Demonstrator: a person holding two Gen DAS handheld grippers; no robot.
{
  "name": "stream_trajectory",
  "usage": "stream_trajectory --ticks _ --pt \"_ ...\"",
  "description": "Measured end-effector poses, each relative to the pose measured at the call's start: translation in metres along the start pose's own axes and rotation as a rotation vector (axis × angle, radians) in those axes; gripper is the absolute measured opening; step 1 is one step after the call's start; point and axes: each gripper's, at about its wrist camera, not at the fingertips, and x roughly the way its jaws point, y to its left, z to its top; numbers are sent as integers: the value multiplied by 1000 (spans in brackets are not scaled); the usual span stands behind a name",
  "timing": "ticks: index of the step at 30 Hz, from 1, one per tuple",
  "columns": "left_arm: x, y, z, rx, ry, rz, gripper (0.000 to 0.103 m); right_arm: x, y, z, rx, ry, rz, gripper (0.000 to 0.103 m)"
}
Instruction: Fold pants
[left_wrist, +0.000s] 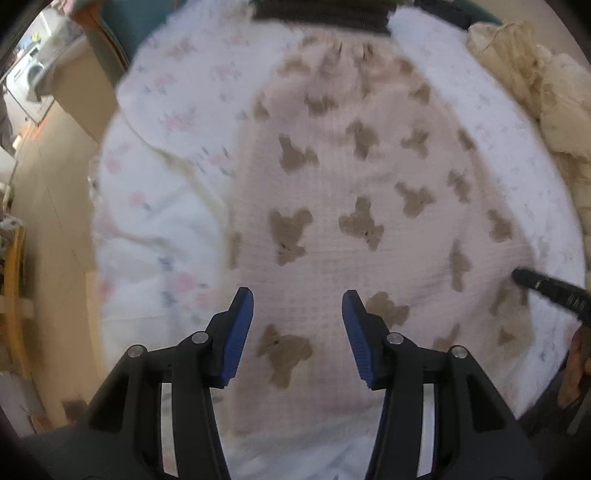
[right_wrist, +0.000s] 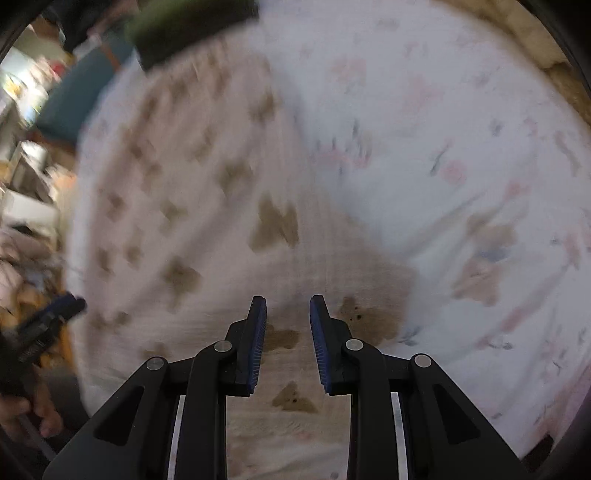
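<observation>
Both grippers hovering over the pants (left_wrist: 354, 221): left gripper (left_wrist: 297, 306) jaws gaping wide, right gripper (right_wrist: 288, 314) narrower, both empty.

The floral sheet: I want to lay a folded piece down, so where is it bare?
Bare floral sheet lies left of the pants, and more to their right. It is crowded at the cream bundle on the far right edge.

Cream bedding heap (left_wrist: 554, 110), seemingly crowding pants' (left_wrist: 351, 203) right.
</observation>
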Motion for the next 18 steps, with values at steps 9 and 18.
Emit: stream_trajectory --ticks 9,18 --pt "-2 8 8 -116 113 -94 48 -12 -13 2 80 -3 70 28" --pt "-31 47 168 -98 -97 -86 89 -55 3 127 12 -178 260 59"
